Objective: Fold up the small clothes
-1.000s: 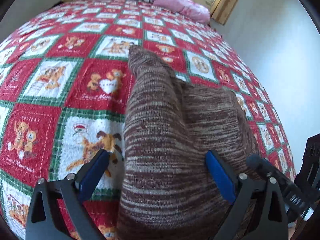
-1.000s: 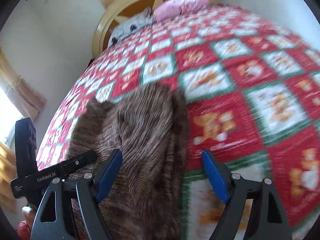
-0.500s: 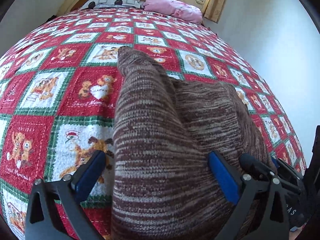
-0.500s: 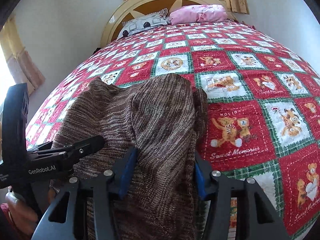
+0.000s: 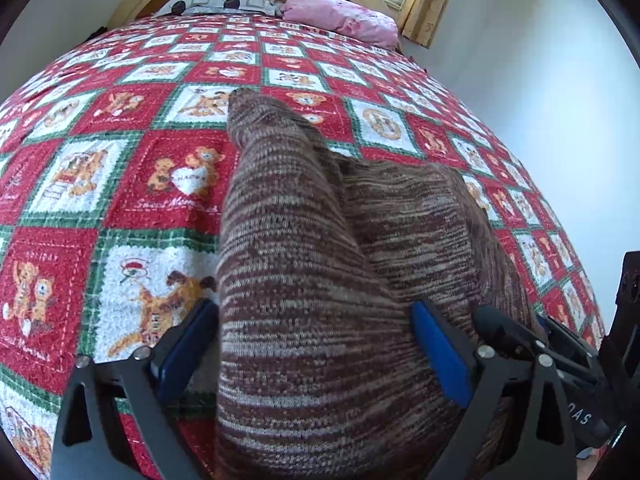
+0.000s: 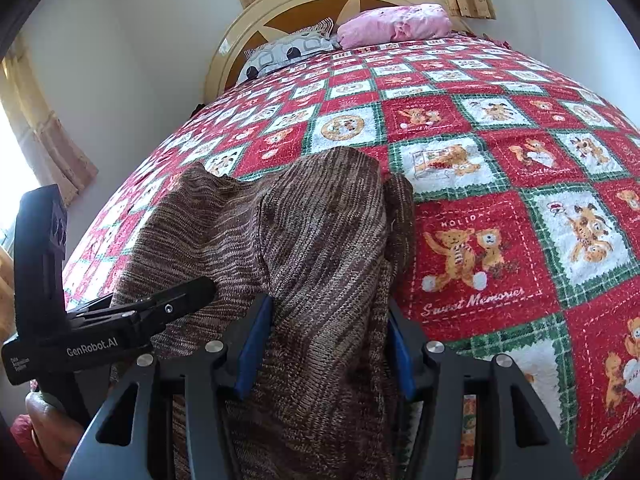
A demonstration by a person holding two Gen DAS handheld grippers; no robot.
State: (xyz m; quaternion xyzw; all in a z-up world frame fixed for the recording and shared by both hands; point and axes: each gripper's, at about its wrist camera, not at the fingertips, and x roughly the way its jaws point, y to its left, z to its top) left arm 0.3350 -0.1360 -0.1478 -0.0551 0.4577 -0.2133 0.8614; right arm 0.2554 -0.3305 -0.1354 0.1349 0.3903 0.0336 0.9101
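Brown knit garment (image 6: 320,240) clamped between the right gripper (image 6: 324,344) pads (bunched).

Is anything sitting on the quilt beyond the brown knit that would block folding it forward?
Nothing visible. The quilt beyond the brown knit lies bare up to the pillows at the headboard. The right gripper is shut on the knit; the left gripper is closing around its other side.

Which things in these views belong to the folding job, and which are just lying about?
In the job:
- brown knit garment
- right gripper, shut on its near edge
- left gripper, jaws closing around the near edge, not yet gripping

Just there:
- red patchwork quilt under the garment
- pink pillow
- patterned grey pillow
- headboard
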